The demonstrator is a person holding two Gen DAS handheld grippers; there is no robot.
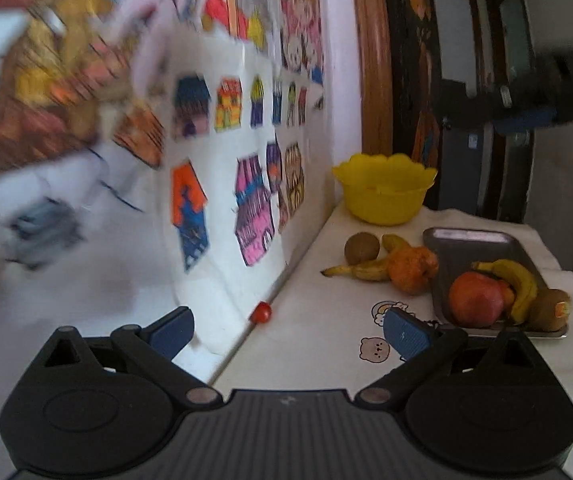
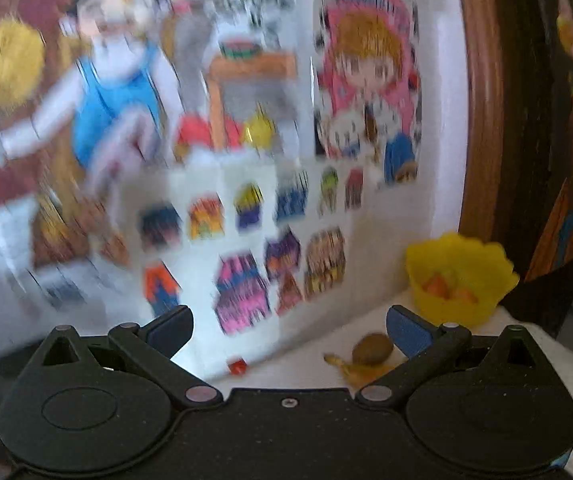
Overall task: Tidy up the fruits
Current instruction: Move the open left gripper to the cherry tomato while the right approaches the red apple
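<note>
Left gripper (image 1: 288,330): jaws spread wide, nothing between the blue pads, held above the near table edge. Ahead and right of it, a grey tray (image 1: 446,240) carries a red apple (image 1: 476,300), a banana (image 1: 520,284) and a kiwi (image 1: 548,312) with something orange against it. Just left of the tray, loose on the white cloth: an orange (image 1: 412,270), a spotted banana (image 1: 360,269) and another kiwi (image 1: 361,247). A yellow bowl (image 1: 384,192) stands farther ahead. A small red tomato (image 1: 261,313) sits straight ahead at the wall.

Right gripper (image 2: 289,332): jaws likewise wide apart, empty. View blurred. The bowl sits ahead-right with orange pieces inside; kiwi and banana lie just below the right finger.

Handling, judged: apple firm, smooth, could slip, so pinch across its widest part. Bananas soft; grip mid-length, lightly. Kiwi small, fuzzy, grips well. Tomato fragile and prone to roll.
</note>
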